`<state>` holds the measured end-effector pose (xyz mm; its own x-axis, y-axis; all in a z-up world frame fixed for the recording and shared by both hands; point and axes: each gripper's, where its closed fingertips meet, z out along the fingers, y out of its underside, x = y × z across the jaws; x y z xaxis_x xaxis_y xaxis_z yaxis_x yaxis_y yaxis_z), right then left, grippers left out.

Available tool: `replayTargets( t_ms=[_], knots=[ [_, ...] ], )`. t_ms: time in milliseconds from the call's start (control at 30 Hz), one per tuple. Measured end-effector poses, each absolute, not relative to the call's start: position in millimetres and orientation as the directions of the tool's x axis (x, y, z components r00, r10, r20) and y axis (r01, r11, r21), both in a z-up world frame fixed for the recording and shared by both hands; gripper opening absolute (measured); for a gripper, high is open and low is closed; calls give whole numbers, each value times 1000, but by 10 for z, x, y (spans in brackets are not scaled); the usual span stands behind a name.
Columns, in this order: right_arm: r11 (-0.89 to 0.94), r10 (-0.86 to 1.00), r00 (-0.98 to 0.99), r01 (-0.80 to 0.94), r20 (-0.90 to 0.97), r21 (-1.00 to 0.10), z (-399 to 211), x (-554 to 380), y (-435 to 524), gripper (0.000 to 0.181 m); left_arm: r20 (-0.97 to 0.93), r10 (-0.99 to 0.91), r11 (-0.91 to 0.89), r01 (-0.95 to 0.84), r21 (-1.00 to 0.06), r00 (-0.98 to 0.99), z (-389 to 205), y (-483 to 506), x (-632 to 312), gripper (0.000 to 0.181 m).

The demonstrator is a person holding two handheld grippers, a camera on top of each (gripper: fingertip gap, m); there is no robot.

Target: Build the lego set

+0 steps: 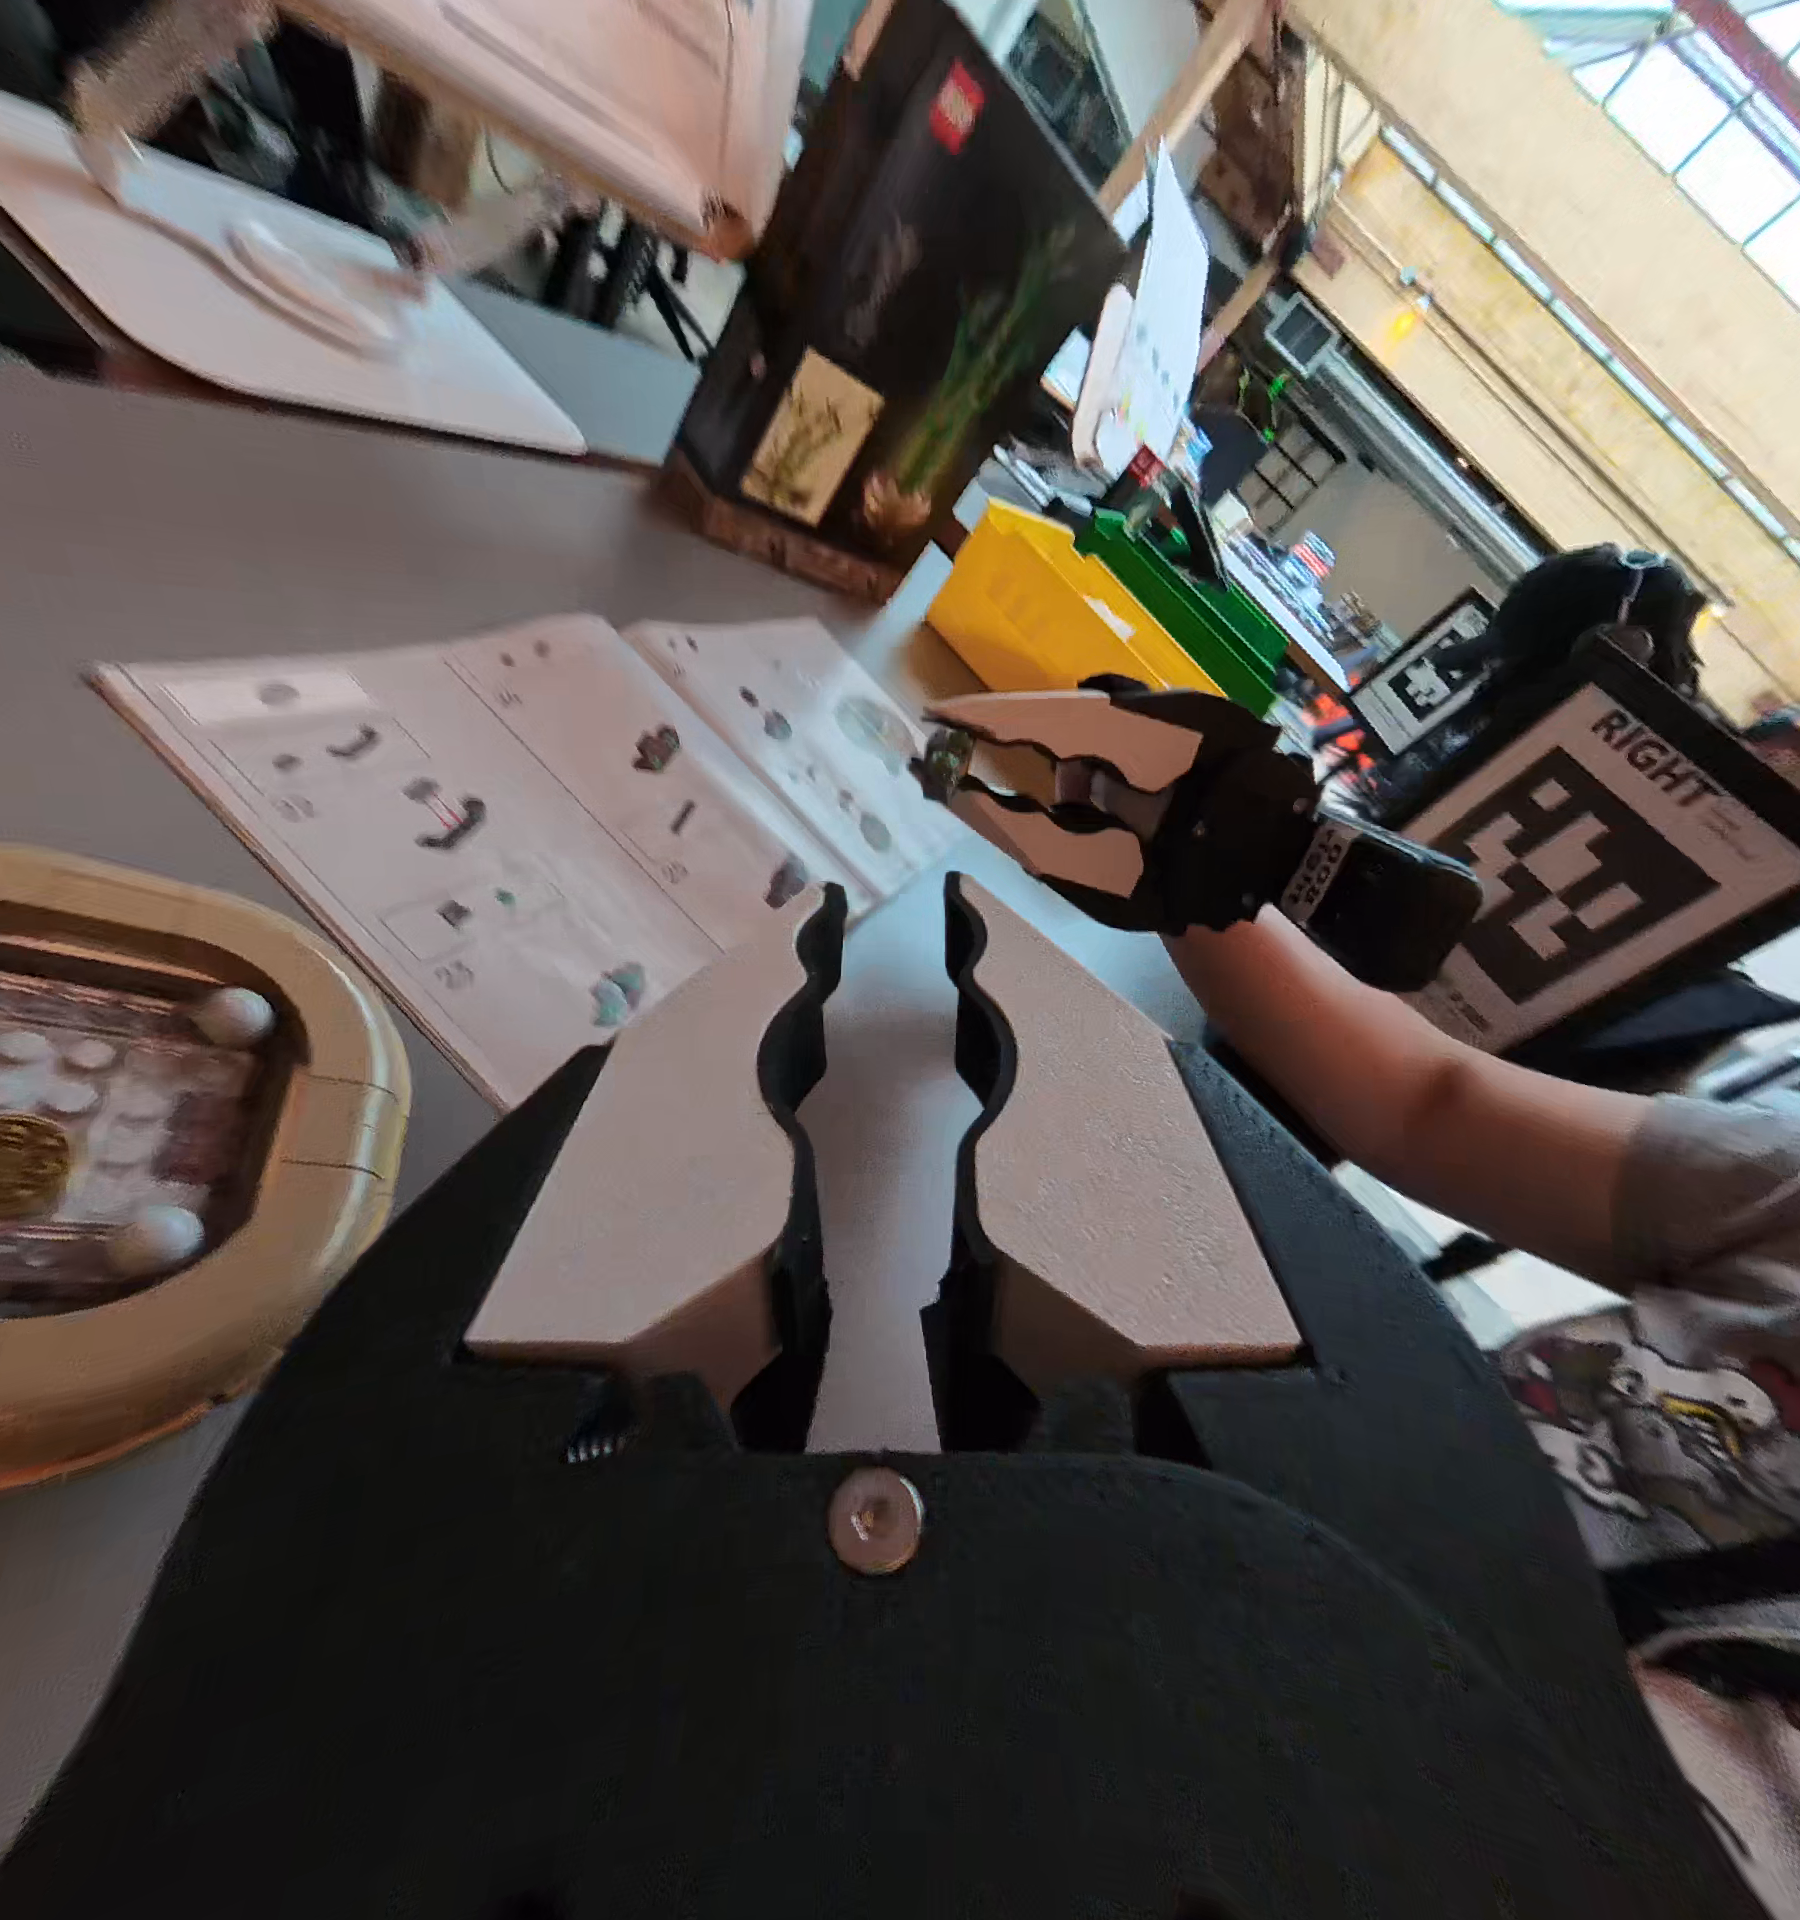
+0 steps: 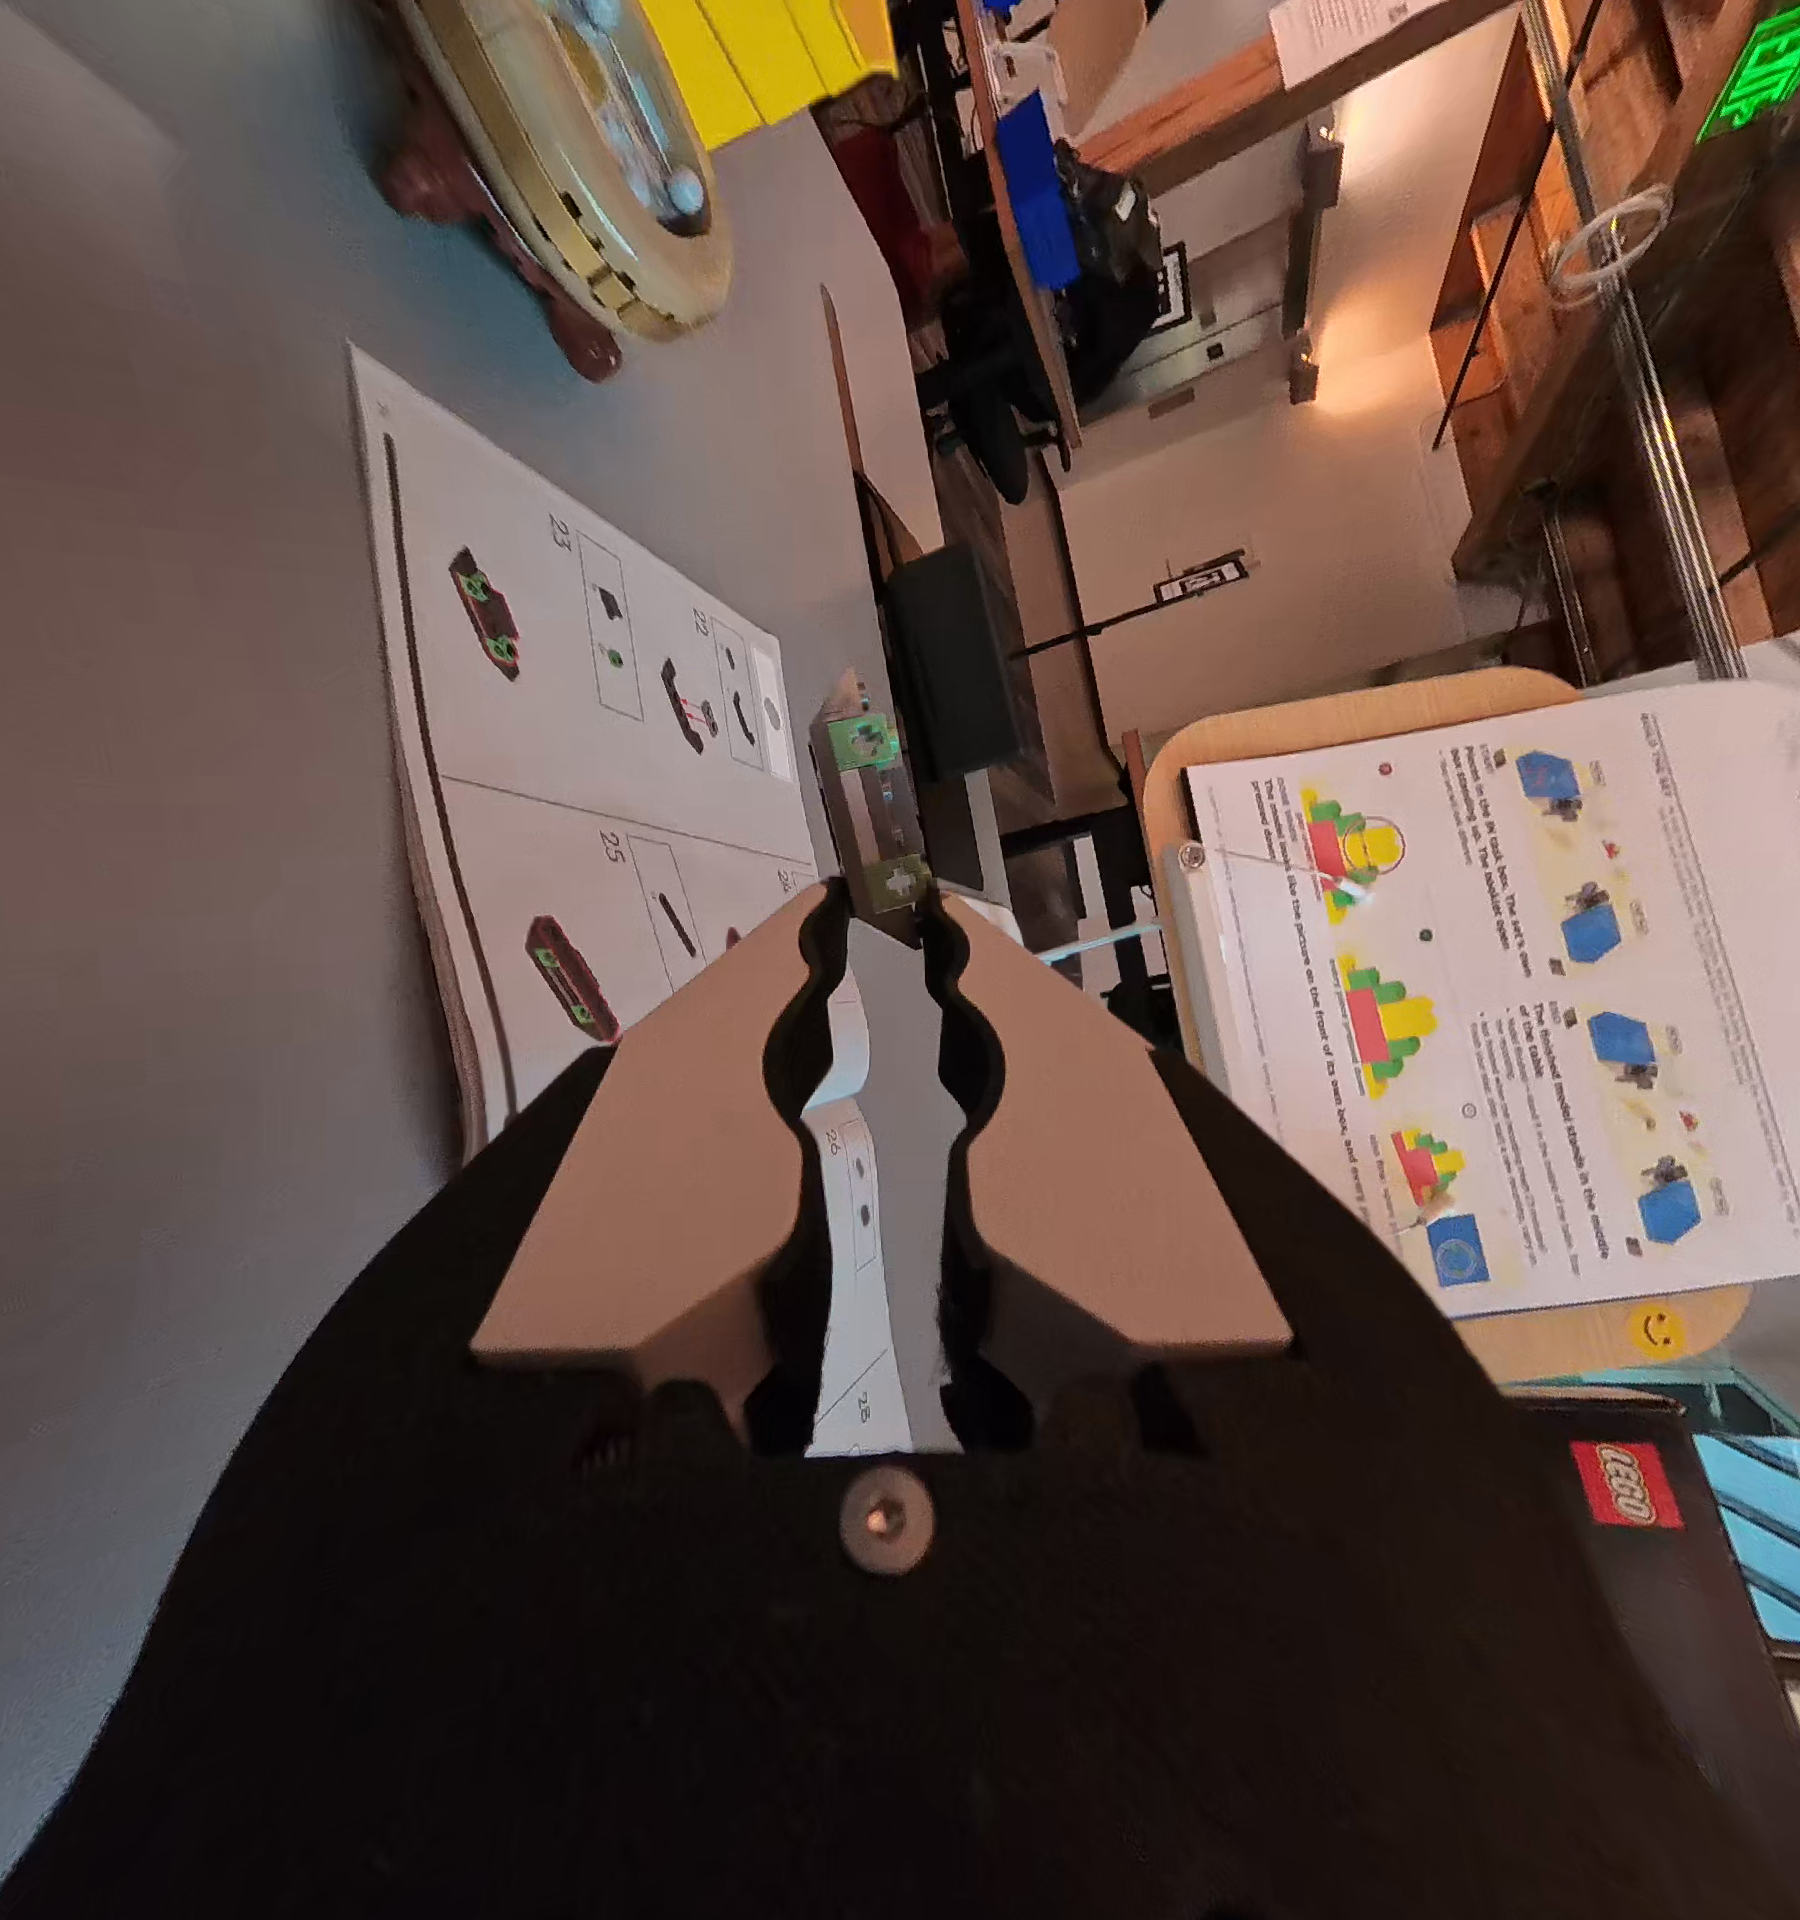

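Your right gripper was clamped on a small lego sub-assembly, pinched at its near end by the very fingertips and lifted clear above the open instruction booklet on the grey table. In the left wrist view the same piece sat between that gripper's tips, off the table, with the booklet below it.

Your left gripper held nothing; its jaws stood apart with bare table showing between them.

The piece looked like dark plates with 2 green studded bricks on it. I would judge it light, rigid and smooth-sided, so it could twist or pop out of so shallow a pinch. The pressed joints were the weak point: squeezing across a seam could split them. A hold across the flat long sides, near the middle, would have been safer than the end grip you had.

The gold-rimmed base of the model sat at the left, well apart from the piece.

As for writing: the dark set box carried a red square brand logo. The booklet showed step numbers and part drawings. A printed sheet stood at the right, a square-patterned marker panel rode on the right gripper, and a green lit sign hung high up.
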<state>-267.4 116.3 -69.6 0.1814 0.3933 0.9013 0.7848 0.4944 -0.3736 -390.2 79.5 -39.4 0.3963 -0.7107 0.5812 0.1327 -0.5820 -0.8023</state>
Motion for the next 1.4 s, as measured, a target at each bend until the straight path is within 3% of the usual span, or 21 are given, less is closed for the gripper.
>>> replayTargets(
  t_ms=[100, 300, 700, 900, 1033, 1167, 1400],
  knots=[
    [487, 391, 193, 786, 900, -380, -698, -2639, 1202, 13, 488, -749, -470, 160, -868, 447, -263, 853, -3960, 17],
    [503, 392, 213, 765, 895, -402, -666, -2677, 1165, 13, 318, -800, -345, 44, -937, 508, -272, 811, -3889, 24],
    [562, 385, 163, 739, 908, -371, -690, -2868, 999, 13, 312, -820, -351, 10, -936, 480, -306, 758, -3820, 22],
    [561, 403, 156, 736, 902, -379, -729, -2901, 969, 13, 246, -851, -333, -114, -936, 464, -459, 682, -3681, 20],
    [543, 448, 184, 722, 875, -429, -720, -2908, 955, 13, 51, -877, -205, -275, -939, 478, -594, 649, -3573, 24],
    [509, 532, 196, 703, 824, -497, -756, -2953, 908, 13, -235, -846, 24, -405, -914, 479, -603, 637, -3416, 38],
    [521, 563, 137, 707, 815, -479, -849, -3079, 775, 13, -612, -685, 299, -613, -732, 397, -662, 600, -3242, 33]
  ],
)
